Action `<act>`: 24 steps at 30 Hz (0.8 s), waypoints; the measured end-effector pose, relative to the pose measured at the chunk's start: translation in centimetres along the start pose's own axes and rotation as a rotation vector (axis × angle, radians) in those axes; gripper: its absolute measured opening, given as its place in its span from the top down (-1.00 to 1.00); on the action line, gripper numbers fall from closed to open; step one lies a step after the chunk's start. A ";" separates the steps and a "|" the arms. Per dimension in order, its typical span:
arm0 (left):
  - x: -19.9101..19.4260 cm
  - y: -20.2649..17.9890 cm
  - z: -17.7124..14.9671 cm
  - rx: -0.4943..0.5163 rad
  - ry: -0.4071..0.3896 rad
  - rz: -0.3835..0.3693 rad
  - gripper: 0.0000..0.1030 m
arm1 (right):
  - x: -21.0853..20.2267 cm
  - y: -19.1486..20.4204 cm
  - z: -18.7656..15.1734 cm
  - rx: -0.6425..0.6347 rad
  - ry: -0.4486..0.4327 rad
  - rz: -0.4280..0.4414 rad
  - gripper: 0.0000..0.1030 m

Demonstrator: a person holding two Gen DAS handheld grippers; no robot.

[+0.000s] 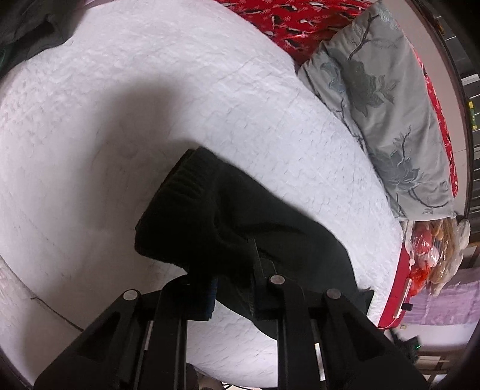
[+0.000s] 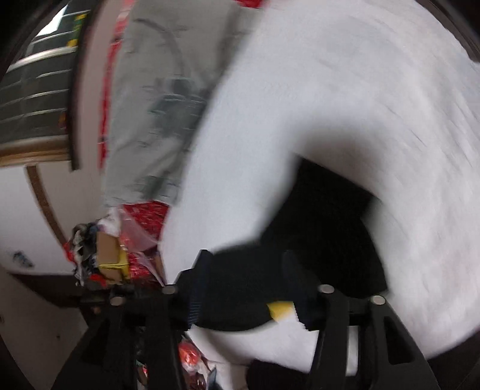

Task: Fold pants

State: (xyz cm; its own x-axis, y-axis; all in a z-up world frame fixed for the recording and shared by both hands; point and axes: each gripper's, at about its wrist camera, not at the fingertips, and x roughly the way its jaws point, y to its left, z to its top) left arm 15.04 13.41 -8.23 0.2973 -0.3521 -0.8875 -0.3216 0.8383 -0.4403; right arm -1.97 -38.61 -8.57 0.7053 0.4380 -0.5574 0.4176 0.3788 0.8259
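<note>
Over white bed: black pants bunched, pinched by left gripper; ribbed waistband sharp only on left view. On blurred right view, right gripper clamping pants, yellow tag peeking out.

White quilted bed fills the frame, and the black pants lie bunched on its near edge. A grey floral pillow rests along the far side, over a red patterned cover (right view heavily blurred).
</note>
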 end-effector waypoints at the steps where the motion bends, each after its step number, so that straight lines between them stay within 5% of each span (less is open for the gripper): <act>1: 0.1 0.1 -0.1 -0.003 0.003 0.002 0.73 | 0.2 -1.7 -0.9 0.053 0.026 0.006 -0.02; 5: 0.0 0.6 -0.4 -0.010 0.014 -0.007 0.73 | 1.1 -6.7 -3.0 0.228 0.055 -0.025 -0.03; 12: -0.1 0.4 -0.5 -0.024 0.011 -0.014 0.73 | 1.8 -8.1 -2.8 0.292 -0.111 -0.014 0.10; 14: -0.1 0.5 -0.2 -0.038 0.018 -0.018 0.73 | 2.0 -7.2 -2.2 0.247 -0.126 0.011 0.91; 16: -0.3 0.5 0.2 -0.054 0.018 -0.031 0.73 | 2.1 -4.6 -0.7 0.209 -0.111 0.047 0.91; 21: -1.5 1.2 -0.1 -0.061 -0.037 -0.030 0.73 | -1.9 4.8 2.9 -0.071 -0.243 0.195 0.92; 24: -0.8 2.5 -0.7 -0.077 -0.031 -0.024 0.73 | -1.4 4.3 2.8 -0.111 -0.188 0.157 0.92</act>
State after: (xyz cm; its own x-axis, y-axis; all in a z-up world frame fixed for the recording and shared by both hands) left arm 13.36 15.55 -8.69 0.3328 -0.3577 -0.8725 -0.3817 0.7950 -0.4715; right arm 0.47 -39.90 -4.03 0.8550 0.3432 -0.3888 0.2363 0.4096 0.8811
